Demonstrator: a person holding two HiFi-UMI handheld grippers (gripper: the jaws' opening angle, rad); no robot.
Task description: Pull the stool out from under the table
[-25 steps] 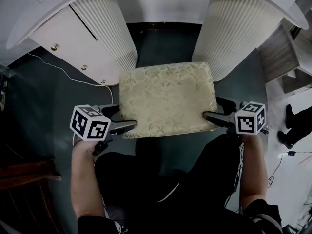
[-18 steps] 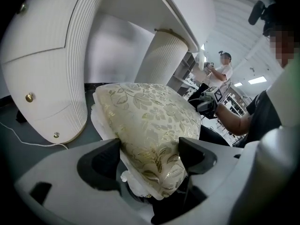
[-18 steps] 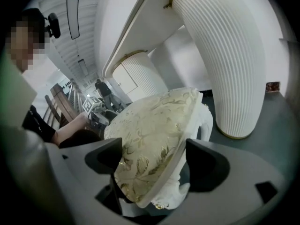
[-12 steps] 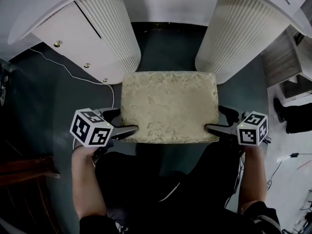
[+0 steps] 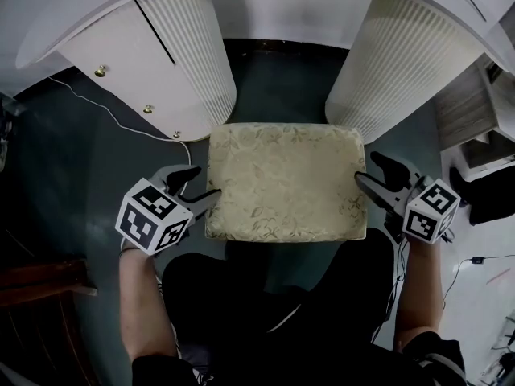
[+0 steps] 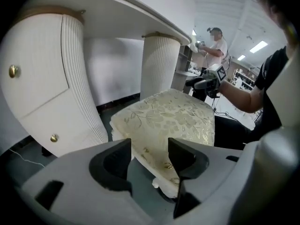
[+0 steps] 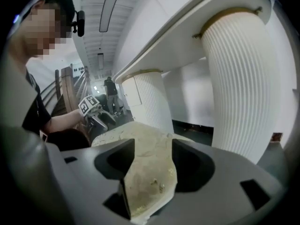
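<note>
Both tongs [image 5: 205,182] [image 5: 367,169] half-closed, just clamping stool [image 5: 282,179]

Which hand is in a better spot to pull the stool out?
Right, probably. Both grippers' jaws have just been closing. The right gripper has the edge of the stool filling its jaws. The left gripper has only a corner, with floor showing between its jaws.

Forearms extended, the person's left gripper [image 5: 205,182] and right gripper [image 5: 367,167] angle downward, jaws just closed partway. Each has an edge of the stool [image 5: 282,179] between its jaws; the left appears to pinch it, the right clamps squarely.
</note>
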